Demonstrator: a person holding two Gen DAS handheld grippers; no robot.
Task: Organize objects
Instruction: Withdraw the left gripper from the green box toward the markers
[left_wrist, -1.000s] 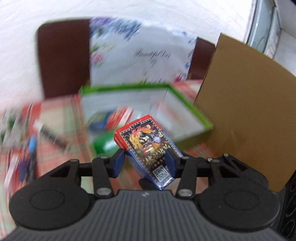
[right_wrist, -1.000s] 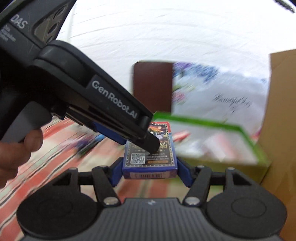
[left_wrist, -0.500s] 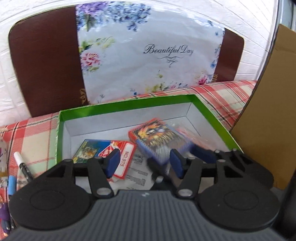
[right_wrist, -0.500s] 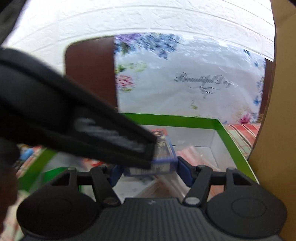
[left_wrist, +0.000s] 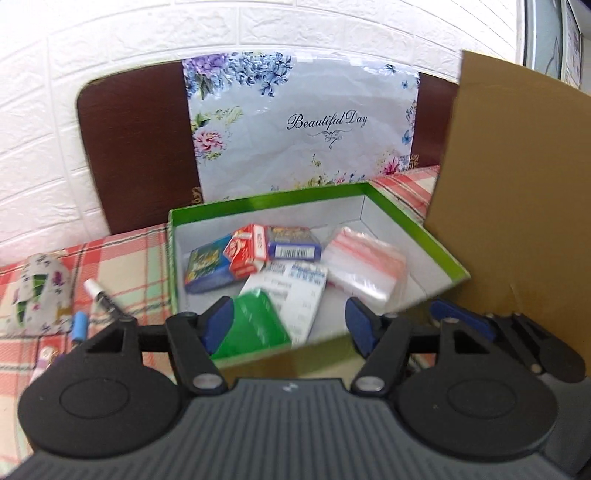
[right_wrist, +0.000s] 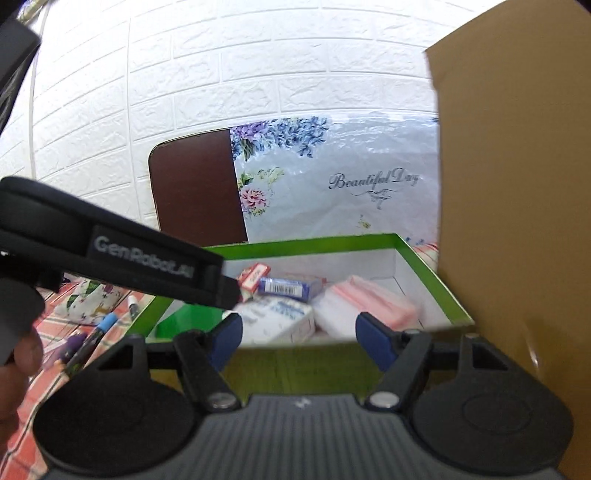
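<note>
A green-rimmed box (left_wrist: 258, 201) (right_wrist: 303, 242) lies open on the checked tablecloth. Inside lie the dark-blue card pack (left_wrist: 291, 243) (right_wrist: 286, 288), a red card pack (left_wrist: 247, 251) (right_wrist: 255, 275), a blue-green pack (left_wrist: 205, 267), a white paper packet (left_wrist: 291, 291) (right_wrist: 277, 319), a green item (left_wrist: 255, 325) and clear zip bags (left_wrist: 364, 262) (right_wrist: 364, 306). My left gripper (left_wrist: 290, 325) is open and empty above the box's near edge. My right gripper (right_wrist: 299, 336) is open and empty just before the box. The left gripper's arm (right_wrist: 122, 258) crosses the right wrist view.
A tall brown cardboard panel (left_wrist: 517, 192) (right_wrist: 517, 184) stands right of the box. A chair back with a floral bag (left_wrist: 299, 125) stands behind. A floral pouch (left_wrist: 40, 291) and markers (left_wrist: 101, 299) (right_wrist: 92, 334) lie left of the box.
Both grippers held the dark-blue card pack, carried it over the box and let go. It now lies in the box and both grippers have drawn back, open.
</note>
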